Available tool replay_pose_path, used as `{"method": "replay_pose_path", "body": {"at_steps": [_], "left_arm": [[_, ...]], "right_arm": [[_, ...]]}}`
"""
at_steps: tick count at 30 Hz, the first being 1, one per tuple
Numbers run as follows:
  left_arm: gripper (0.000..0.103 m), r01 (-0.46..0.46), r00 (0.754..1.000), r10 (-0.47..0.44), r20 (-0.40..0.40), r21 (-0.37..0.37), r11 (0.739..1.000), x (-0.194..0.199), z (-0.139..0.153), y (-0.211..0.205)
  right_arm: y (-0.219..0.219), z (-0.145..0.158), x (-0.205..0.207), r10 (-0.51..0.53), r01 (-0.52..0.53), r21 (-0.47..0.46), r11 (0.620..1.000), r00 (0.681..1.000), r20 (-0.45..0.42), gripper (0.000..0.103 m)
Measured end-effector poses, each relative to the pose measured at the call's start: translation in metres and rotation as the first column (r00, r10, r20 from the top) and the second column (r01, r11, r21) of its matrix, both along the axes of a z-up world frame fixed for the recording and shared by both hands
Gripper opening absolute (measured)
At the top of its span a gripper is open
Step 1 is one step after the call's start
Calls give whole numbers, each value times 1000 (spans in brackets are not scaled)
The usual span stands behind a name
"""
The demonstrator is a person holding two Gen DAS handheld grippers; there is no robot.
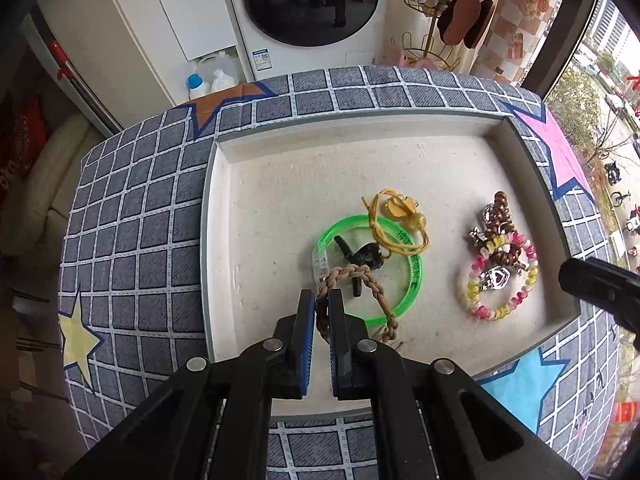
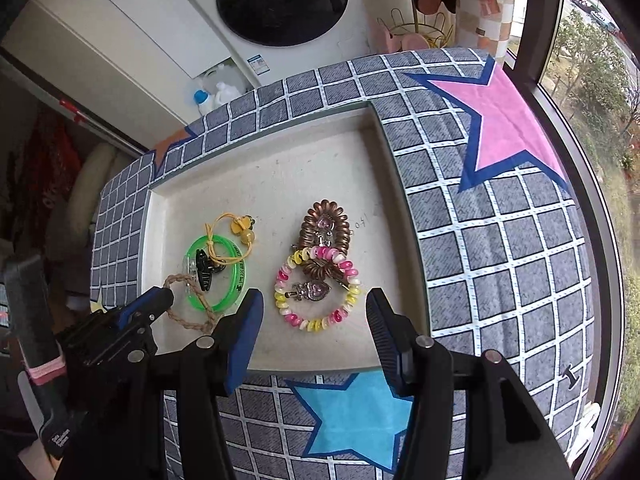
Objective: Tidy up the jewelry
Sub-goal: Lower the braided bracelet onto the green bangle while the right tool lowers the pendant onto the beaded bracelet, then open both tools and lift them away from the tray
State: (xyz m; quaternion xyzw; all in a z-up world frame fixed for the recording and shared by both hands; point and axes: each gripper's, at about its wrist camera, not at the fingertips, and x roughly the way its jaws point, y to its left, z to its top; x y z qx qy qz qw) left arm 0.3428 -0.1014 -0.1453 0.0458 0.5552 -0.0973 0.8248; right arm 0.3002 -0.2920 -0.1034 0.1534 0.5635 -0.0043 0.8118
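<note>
The braided cord bracelet (image 1: 352,280) lies in the white tray (image 1: 224,240) beside the green bangle (image 1: 404,276), and my left claw (image 1: 322,300) is clenched on its near loop. My right claw (image 2: 316,312) hangs released above the pink-and-yellow spiral band (image 2: 320,292).

Washing machine (image 1: 308,4), detergent bottle (image 1: 197,85), star-patterned checked cloth (image 1: 132,216).

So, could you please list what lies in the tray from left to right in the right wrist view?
Left gripper shut on the braided cord → green bangle → pink-and-yellow coil bracelet, all in the tray. The black clip, yellow charm and brown coil overlap these, so I leave them out.
</note>
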Motion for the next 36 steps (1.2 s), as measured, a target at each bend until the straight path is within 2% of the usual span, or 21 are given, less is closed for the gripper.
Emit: {"method": "replay_pose_path", "body": {"at_steps": [1,2,4,15,18,24,28,36], "left_arm": [[55,-1,1000,1,4,2,1000,0,1,-1],[103,-9,1000,9,12,4,1000,0,2,0],[103,-23,998,24,53,-7,1000,-1,7,2],[103,-34,996,33,82,20,999,-8,22,2],[103,-29,996,27,81,34,999,-17,23,3],[103,-4,1000,4,21,-30,1000,-42,23,10],[103,-11,1000,12,26,-23,1000,-63,23,16],[103,-14,999,14,47,2,1000,-104,25,33]], "right_arm": [[-1,1,-1,-1,1,-2,1000,1000,1,57],[-2,2,-3,-4,4,-4,1000,1000,3,57],[-4,4,-5,-10,10,-4,1000,1000,6,57],[-8,7,-16,-9,9,-7,1000,1000,-1,58],[-4,5,-21,3,-3,-6,1000,1000,-11,66],[3,-1,-35,33,-34,-16,999,999,-39,71],[6,-4,-51,32,-33,-24,999,998,-48,79],[14,-4,-90,30,-33,-52,998,998,-55,79]]}}
